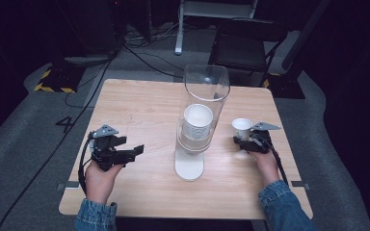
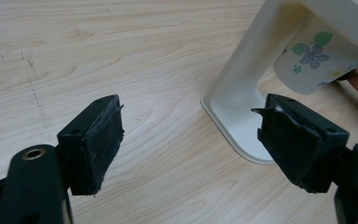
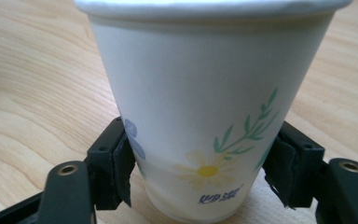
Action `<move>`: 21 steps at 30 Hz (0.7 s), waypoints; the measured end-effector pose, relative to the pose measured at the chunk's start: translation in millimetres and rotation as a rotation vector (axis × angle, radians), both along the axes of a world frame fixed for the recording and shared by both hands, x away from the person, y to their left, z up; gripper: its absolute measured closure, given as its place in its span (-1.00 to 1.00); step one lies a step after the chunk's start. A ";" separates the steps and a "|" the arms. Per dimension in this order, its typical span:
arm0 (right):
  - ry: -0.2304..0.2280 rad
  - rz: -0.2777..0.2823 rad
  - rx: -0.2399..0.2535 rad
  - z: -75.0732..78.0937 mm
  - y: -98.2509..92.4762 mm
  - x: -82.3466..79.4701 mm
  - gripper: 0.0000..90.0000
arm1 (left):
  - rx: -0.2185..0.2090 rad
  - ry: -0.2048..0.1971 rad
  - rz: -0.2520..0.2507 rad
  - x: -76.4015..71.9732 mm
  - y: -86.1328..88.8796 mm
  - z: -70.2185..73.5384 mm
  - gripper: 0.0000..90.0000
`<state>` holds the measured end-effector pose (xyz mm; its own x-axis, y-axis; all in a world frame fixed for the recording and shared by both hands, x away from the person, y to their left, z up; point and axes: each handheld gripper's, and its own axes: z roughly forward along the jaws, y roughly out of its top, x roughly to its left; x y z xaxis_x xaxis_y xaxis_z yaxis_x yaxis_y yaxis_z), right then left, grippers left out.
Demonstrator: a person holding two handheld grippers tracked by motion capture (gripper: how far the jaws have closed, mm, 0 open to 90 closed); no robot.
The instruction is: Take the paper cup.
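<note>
High view: the right gripper [image 1: 244,140] clamps its fingers on a paper cup [image 1: 241,128], right of the cup dispenser [image 1: 200,120] on the desk [image 1: 139,106]. The left gripper [image 1: 125,149] rests with fingers wide apart, empty. Squeezing harder could crumple the thin cup.

Grey carpet floor [image 1: 24,125], black chair [image 1: 243,45], trailing cables [image 1: 144,57], dim room
</note>
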<state>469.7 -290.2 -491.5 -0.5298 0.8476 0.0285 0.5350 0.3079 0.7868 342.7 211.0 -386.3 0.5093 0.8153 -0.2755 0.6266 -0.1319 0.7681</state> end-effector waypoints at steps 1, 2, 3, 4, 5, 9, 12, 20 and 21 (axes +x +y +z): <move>0.004 0.001 -0.004 -1.5 0.4 0.5 -0.28 | 0.001 -0.001 0.000 0.0 0.3 -0.1 -0.52; 0.007 0.002 -0.002 -2.1 0.6 0.6 -0.28 | 0.000 0.000 0.000 -0.1 0.6 -0.1 -0.52; 0.006 0.004 -0.001 -2.4 0.8 0.6 -0.28 | 0.001 -0.001 0.000 -0.1 0.7 -0.2 -0.52; 0.003 0.005 -0.002 -2.6 1.3 0.5 -0.28 | 0.001 -0.001 0.000 0.0 0.8 -0.3 -0.52; 0.000 0.007 -0.009 -3.0 2.1 0.3 -0.28 | -0.002 0.002 0.002 0.0 0.4 -0.6 -0.52; 0.009 0.007 -0.014 -4.8 2.6 0.5 -0.28 | -0.001 0.005 0.000 0.2 0.1 -0.7 -0.52; 0.019 0.001 -0.040 -7.1 4.3 0.5 -0.29 | -0.002 0.005 -0.001 0.3 0.2 -0.9 -0.52; 0.033 0.019 -0.034 -8.1 4.6 1.5 -0.50 | -0.005 0.010 0.000 1.2 -0.7 -1.4 -0.52; 0.032 0.016 -0.029 -8.3 4.5 1.9 -0.58 | -0.001 0.009 -0.006 2.0 -0.7 -1.3 -0.52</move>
